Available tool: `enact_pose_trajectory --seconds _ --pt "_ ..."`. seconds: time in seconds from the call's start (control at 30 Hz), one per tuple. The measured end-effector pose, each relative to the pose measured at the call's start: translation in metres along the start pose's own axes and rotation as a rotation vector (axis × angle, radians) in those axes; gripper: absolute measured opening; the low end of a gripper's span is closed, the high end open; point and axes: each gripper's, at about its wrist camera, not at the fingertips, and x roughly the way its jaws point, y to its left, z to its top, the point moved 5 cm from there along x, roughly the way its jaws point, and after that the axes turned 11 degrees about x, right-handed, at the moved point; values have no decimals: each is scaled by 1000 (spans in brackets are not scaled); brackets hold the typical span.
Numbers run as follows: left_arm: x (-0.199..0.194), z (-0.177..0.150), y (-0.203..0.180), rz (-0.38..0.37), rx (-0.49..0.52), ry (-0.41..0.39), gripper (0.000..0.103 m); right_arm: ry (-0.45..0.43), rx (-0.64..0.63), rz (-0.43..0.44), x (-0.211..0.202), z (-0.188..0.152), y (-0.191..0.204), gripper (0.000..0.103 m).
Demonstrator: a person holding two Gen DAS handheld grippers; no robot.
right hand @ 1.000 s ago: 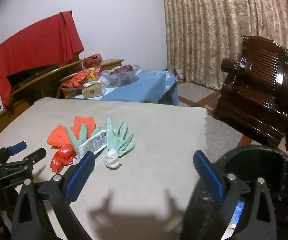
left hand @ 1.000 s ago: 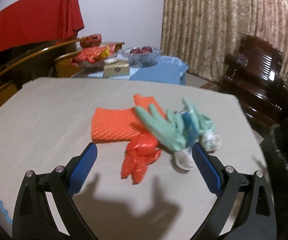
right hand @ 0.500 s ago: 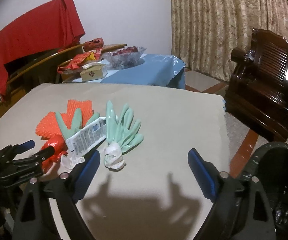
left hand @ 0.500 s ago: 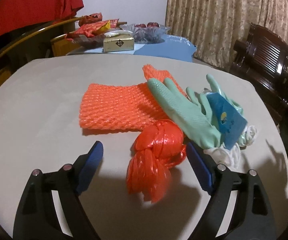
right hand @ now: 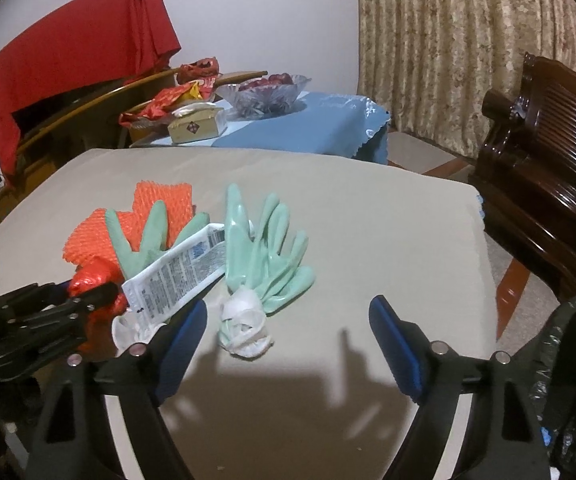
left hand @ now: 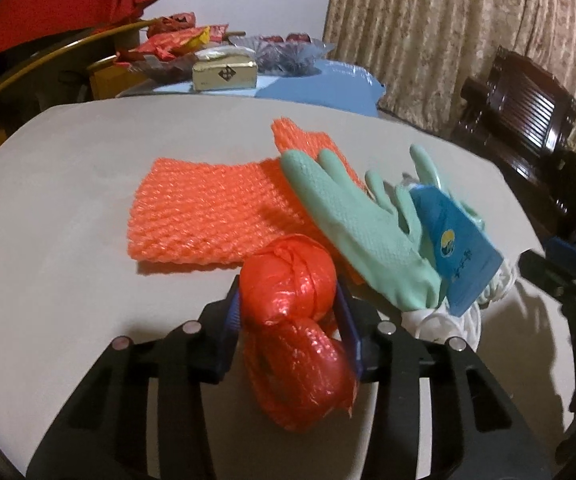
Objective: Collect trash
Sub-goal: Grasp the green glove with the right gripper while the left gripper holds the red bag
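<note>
My left gripper (left hand: 289,312) is shut on a knotted red plastic bag (left hand: 291,332) at the near side of the trash pile; the bag also shows in the right wrist view (right hand: 92,280). Behind the bag lie orange foam netting (left hand: 208,216), a green rubber glove (left hand: 351,220) and a blue wrapper (left hand: 455,248). In the right wrist view, a second green glove (right hand: 264,248) and a printed white wrapper (right hand: 176,276) lie on the beige table (right hand: 367,220). My right gripper (right hand: 288,340) is open and empty, just short of the gloves.
A black-lined trash bin (right hand: 575,380) stands off the table's right edge. A dark wooden chair (right hand: 543,152) is at the right. Behind the table is a blue-covered table (right hand: 307,128) with a glass bowl (right hand: 264,92), a box and snack packets.
My left gripper moved forward onto the red bag and closed on it. My right gripper moved closer to the gloves and stayed open.
</note>
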Motion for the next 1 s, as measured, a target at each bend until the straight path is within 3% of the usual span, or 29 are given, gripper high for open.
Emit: enact_pose_trajectory --seconds 0.33,0.67,0.83,1.0 --pt "-23 2 8 43 -20 -55 41 22 -1 -15 22 5 7 82" --pt "-26 12 11 55 -14 -77 41 100 9 -31 57 6 13 80" --pt "-27 13 10 53 -14 -78 41 142 20 -24 68 6 13 64" --pt "-29 15 6 55 -2 -85 41 126 17 1 61 9 12 38"
